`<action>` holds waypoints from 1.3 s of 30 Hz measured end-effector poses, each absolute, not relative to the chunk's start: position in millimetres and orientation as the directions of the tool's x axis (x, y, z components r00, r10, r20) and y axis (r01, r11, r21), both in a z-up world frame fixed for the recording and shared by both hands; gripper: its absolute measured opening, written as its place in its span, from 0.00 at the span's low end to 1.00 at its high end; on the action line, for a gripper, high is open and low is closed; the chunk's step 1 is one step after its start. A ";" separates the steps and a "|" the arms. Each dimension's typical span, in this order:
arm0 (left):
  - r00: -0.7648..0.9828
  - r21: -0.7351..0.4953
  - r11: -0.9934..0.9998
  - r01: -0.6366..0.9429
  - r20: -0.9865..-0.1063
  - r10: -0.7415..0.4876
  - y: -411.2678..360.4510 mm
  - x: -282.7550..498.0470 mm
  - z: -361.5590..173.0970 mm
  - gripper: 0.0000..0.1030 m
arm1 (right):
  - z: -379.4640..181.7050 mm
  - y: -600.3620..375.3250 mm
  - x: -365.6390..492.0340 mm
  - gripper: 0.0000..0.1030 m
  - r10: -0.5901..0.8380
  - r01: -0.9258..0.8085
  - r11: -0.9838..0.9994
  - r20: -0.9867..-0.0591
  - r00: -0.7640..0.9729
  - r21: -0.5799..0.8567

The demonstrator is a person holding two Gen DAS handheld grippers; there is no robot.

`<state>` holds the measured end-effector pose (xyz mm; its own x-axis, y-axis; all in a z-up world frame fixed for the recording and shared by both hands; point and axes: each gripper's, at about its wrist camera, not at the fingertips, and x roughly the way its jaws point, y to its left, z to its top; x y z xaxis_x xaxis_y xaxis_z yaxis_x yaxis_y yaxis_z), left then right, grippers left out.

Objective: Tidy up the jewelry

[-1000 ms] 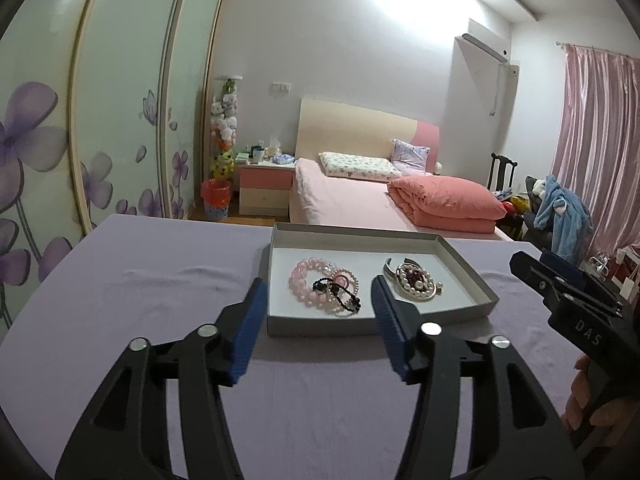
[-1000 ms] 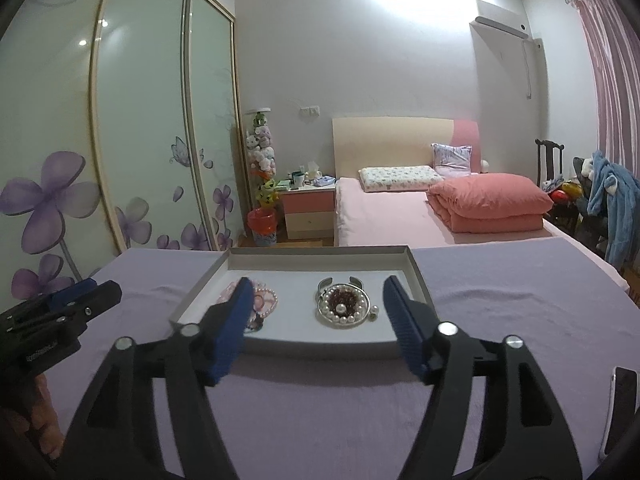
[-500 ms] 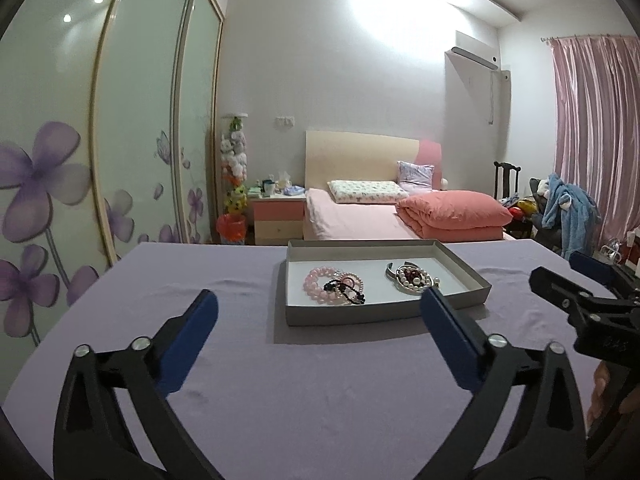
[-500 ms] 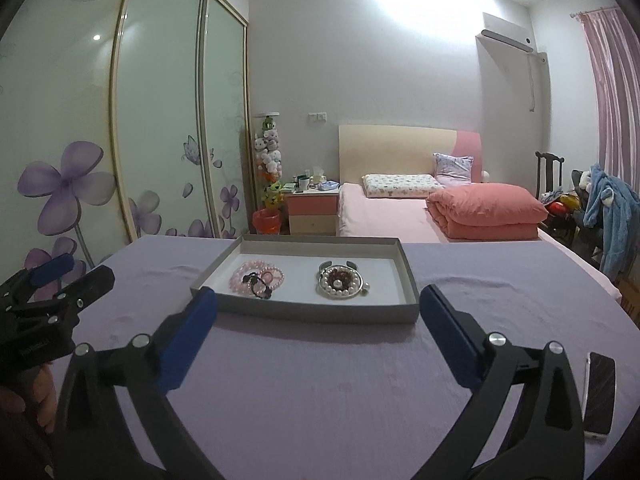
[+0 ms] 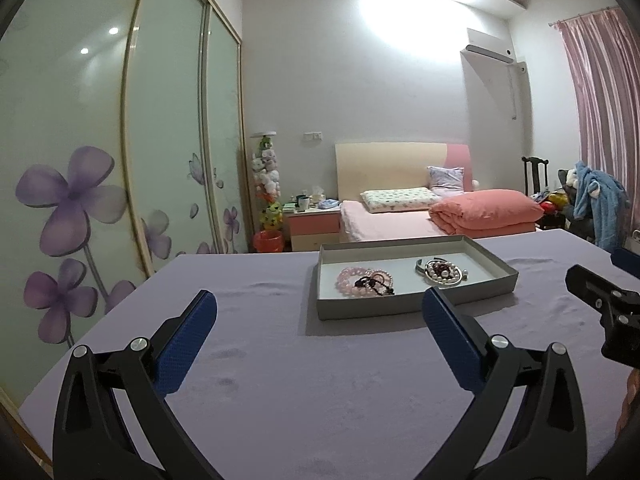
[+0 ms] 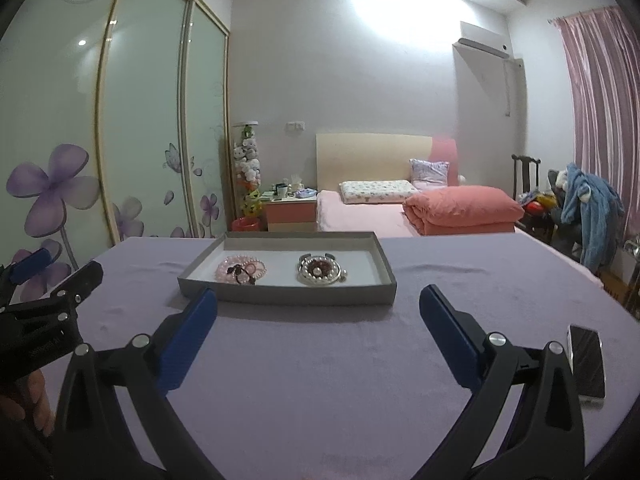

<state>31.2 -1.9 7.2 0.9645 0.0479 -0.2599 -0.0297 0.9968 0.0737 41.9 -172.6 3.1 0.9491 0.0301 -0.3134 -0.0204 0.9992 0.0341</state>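
A shallow grey tray (image 5: 400, 307) (image 6: 280, 295) rests on the purple cloth ahead of both grippers. In its left half lies a pink bead bracelet (image 5: 349, 280) (image 6: 230, 267) with a dark band (image 5: 376, 285) (image 6: 241, 275) on it. A pearl bracelet (image 5: 445, 273) (image 6: 320, 273) lies in its right half, ringed by a silver bangle. My left gripper (image 5: 318, 301) is open wide, short of the tray, nothing between its blue pads. My right gripper (image 6: 318, 297) is open just as wide and holds nothing. Each shows at the edge of the other's view, the right gripper (image 5: 600, 294) and the left gripper (image 6: 48, 292).
A phone (image 6: 586, 360) lies on the cloth near the table's right edge. Sliding wardrobe doors (image 5: 100, 180) with purple flowers stand on the left. Beyond the table are a pink bed (image 5: 400, 216), a bedside cabinet (image 5: 314, 226) and a chair piled with clothes (image 5: 592, 200).
Both grippers have opened from partly closed to wide. Both have drawn back from the tray, which now looks smaller and farther off. The jewelry has not moved.
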 end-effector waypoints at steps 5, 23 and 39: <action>0.963 0.066 0.996 -0.053 -0.262 0.068 1.4 26.6 5.5 0.98 | -4.0 -178.3 41.6 0.96 0.026 -0.009 0.998 -0.327 0.945 0.055; 0.961 0.079 0.989 -0.123 -0.240 0.138 4.0 20.0 3.1 0.98 | -4.8 -176.1 40.7 0.96 -0.020 0.024 1.000 -0.298 0.954 0.010; 0.964 0.070 0.991 -0.112 -0.232 0.125 4.1 16.9 5.2 0.98 | -7.4 -177.5 41.2 0.96 -0.018 0.023 1.000 -0.306 0.952 0.013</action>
<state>16.9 4.1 5.2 0.9645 0.1255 -0.2324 -0.1121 0.9912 0.0699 41.2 -177.5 -7.4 0.9518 -0.0178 -0.3062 0.0228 0.9997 0.0129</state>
